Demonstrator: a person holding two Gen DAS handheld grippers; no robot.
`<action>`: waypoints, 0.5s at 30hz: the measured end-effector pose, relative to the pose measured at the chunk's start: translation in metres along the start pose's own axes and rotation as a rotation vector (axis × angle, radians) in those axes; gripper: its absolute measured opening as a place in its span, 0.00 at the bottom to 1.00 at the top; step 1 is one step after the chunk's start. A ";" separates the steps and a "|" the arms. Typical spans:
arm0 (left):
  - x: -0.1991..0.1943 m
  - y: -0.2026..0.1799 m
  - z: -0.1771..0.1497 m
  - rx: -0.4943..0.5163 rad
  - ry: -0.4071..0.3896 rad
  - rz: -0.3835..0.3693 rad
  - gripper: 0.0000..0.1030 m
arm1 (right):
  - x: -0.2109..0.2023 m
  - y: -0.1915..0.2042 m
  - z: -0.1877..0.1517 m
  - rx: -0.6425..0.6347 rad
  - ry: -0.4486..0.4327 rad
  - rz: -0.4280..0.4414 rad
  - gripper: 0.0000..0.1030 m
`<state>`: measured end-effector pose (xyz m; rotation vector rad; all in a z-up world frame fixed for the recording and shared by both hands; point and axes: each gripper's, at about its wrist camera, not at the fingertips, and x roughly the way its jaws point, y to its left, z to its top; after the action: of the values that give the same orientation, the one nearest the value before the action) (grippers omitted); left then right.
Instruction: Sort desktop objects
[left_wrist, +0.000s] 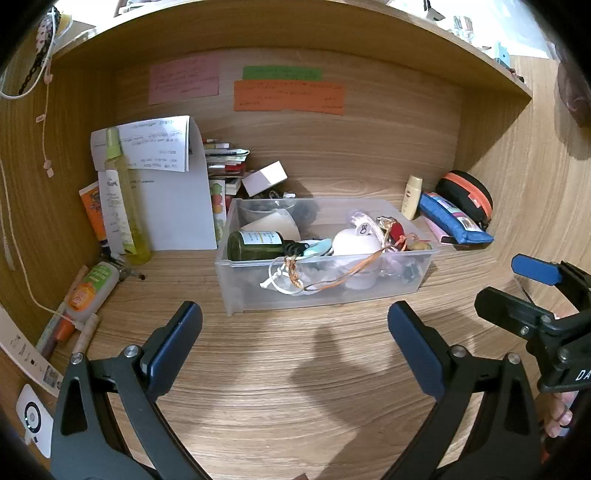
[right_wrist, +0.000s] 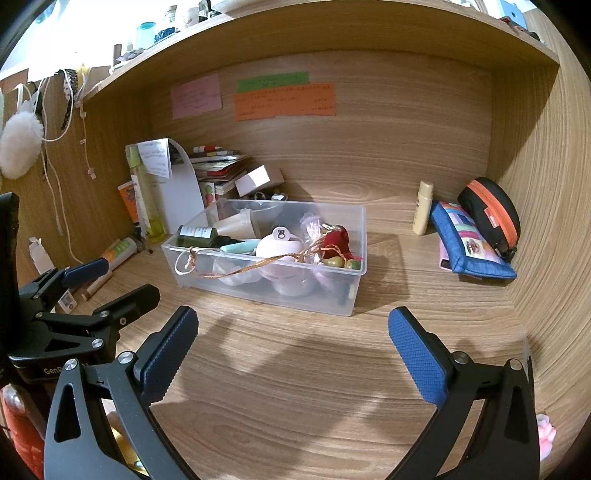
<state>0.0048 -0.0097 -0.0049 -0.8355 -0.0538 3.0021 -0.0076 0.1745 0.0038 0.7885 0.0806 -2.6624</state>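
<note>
A clear plastic bin (left_wrist: 236, 288) (right_wrist: 356, 291) stands mid-desk, filled with a dark green bottle (left_wrist: 255, 245) (right_wrist: 195, 234), a paper cup (left_wrist: 275, 223), a white round case (left_wrist: 354, 242) (right_wrist: 279, 245), a red pouch (right_wrist: 338, 240) and braided cords (left_wrist: 332, 282) (right_wrist: 236, 271) draped over its rim. My left gripper (left_wrist: 295, 332) hovers open in front of the bin, nothing between its fingers. To the bin's front right, my right gripper (right_wrist: 293, 338) is open and empty too. Each gripper shows at the edge of the other's view: the right gripper (left_wrist: 517, 284), the left gripper (right_wrist: 114, 284).
Against the left wall stand a yellow-green spray bottle (left_wrist: 123, 206) (right_wrist: 147, 206), an orange tube (left_wrist: 94, 212), white paper sheets (left_wrist: 177, 206), stacked books (left_wrist: 225, 158) and a lying orange-label bottle (left_wrist: 90, 291). At the right sit a cream bottle (left_wrist: 413, 197) (right_wrist: 424, 208), a blue pouch (left_wrist: 452, 219) (right_wrist: 467, 243) and a black-orange case (left_wrist: 467, 194) (right_wrist: 491, 210).
</note>
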 end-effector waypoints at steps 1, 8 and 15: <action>0.000 0.000 0.000 -0.001 -0.001 -0.002 0.99 | 0.000 0.000 0.000 0.000 0.000 0.000 1.00; 0.001 0.001 0.000 -0.002 0.004 -0.031 0.99 | 0.001 0.003 0.000 -0.006 0.004 0.005 1.00; 0.003 0.001 0.000 -0.001 0.002 -0.030 0.99 | 0.003 0.005 0.000 -0.007 0.007 0.007 1.00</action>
<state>0.0022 -0.0109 -0.0070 -0.8303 -0.0672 2.9731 -0.0079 0.1692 0.0022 0.7939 0.0893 -2.6519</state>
